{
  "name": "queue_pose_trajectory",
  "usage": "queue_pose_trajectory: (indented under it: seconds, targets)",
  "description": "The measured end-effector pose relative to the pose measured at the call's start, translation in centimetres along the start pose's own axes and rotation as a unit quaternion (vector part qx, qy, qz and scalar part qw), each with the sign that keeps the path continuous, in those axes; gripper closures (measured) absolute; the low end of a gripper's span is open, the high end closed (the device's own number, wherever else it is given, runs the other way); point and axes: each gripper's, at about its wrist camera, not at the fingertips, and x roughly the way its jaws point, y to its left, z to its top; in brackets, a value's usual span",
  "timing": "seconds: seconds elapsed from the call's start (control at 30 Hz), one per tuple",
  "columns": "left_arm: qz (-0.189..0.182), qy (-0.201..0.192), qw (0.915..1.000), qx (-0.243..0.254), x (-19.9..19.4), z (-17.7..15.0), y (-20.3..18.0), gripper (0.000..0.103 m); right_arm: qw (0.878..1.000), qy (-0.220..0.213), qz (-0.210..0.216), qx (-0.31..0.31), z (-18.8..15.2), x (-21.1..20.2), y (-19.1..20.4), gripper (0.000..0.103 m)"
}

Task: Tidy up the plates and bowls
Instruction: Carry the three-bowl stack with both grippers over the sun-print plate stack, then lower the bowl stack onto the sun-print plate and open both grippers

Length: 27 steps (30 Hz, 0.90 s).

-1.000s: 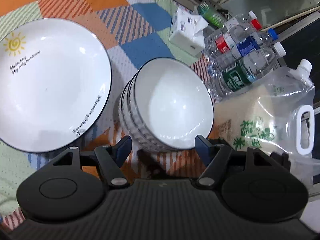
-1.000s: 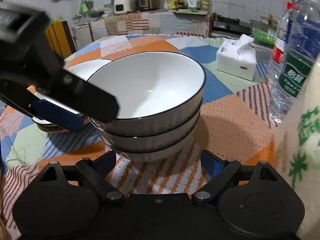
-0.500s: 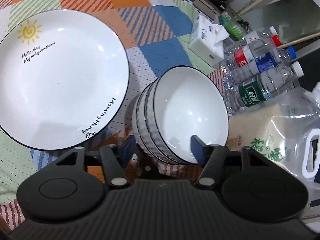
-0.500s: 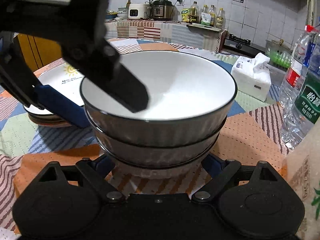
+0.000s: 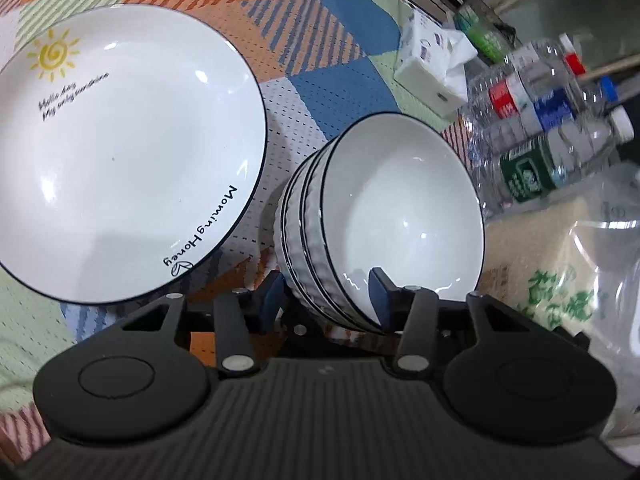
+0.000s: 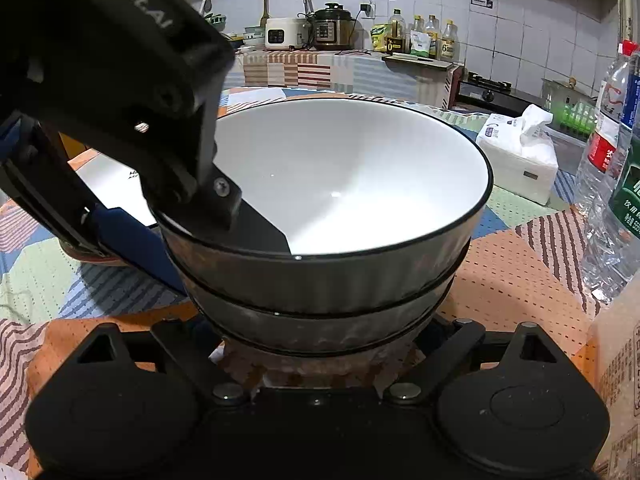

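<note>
A stack of three white ribbed bowls with dark rims (image 5: 400, 216) stands on the patchwork cloth, right of a large white plate (image 5: 120, 152) printed with a sun and "Morning Honey". My left gripper (image 5: 326, 294) straddles the near rim of the stack, one finger inside the top bowl and one outside; the jaws look partly closed around the rim. In the right wrist view the stack (image 6: 344, 216) fills the middle. My right gripper (image 6: 320, 344) is open, and its fingers are hidden under the base of the stack. The left gripper's finger (image 6: 256, 232) reaches into the top bowl there.
A white tissue box (image 5: 432, 64) lies beyond the bowls. Several plastic water bottles (image 5: 552, 128) stand to the right. A bag of rice (image 5: 560, 280) sits at the right edge. A counter with cookers and oil bottles (image 6: 332, 28) lies behind the table.
My left gripper has moved in over the stack's rim and narrowed its jaws around it. My right gripper has pushed forward until the stack's base sits between its fingers.
</note>
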Motion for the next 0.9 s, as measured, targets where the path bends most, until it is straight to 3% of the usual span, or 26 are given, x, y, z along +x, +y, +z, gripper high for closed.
queue_pose_trajectory:
  seconds: [0.4,0.67,0.9]
  targets:
    - [-0.007,0.028,0.9980,0.057,-0.8,0.4,-0.5,0.058,0.999,-0.024,-0.014,-0.022,-0.2,-0.7,0.8,0.008]
    - [-0.019,0.015,0.9943,0.103,-4.6,0.9,-1.7,0.058,0.998,-0.059,-0.026,-0.024,1.1,-3.1,2.1,0.009]
    - [-0.009,-0.022,0.9871,0.158,-9.8,1.2,-2.0,0.058,0.996,-0.086,-0.024,-0.026,4.2,-4.7,3.9,0.009]
